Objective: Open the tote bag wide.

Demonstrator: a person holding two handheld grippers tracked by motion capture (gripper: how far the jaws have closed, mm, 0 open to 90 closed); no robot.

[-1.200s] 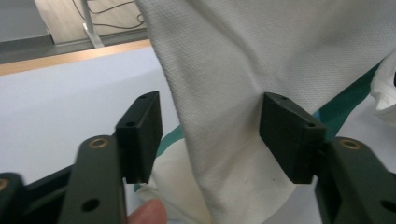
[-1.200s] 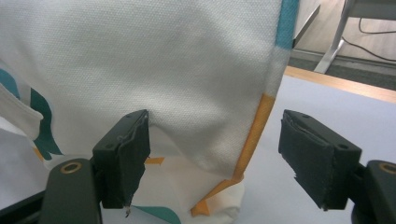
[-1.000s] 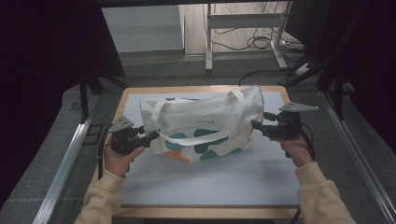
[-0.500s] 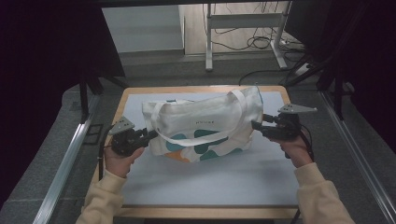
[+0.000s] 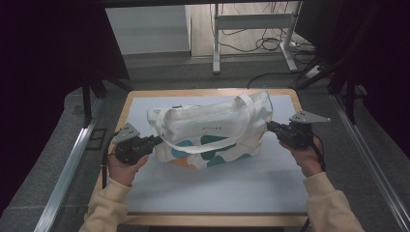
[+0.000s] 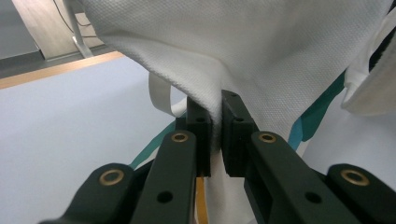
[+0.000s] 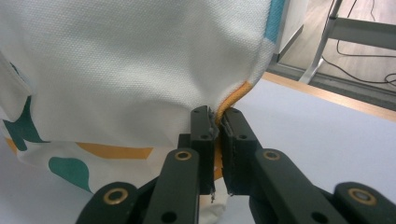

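Forearms come in from six o'clock in the high view, cream sleeves low over the desk (image 5: 212, 193), each hand wrapped round its tool and pointing inward at the tote bag (image 5: 212, 129) between them. My left gripper (image 5: 153, 141) sits at about nine o'clock of the bag, held level, its fingers (image 6: 198, 126) closed tight on a fold of white cloth at the bag's end; in the left gripper view the fabric bunches into the narrow gap and rises away above them. My right gripper (image 5: 271, 126) sits at about three o'clock, also level, its fingers (image 7: 201, 126) pinched shut on the bag's other end, right at an orange seam edge (image 7: 232, 99). The bag lies on its side near the middle of the desk, stretched between my two grips, white with teal and orange patches, one long strap (image 5: 203, 149) looping across its front. I cannot tell whether anything is inside it.
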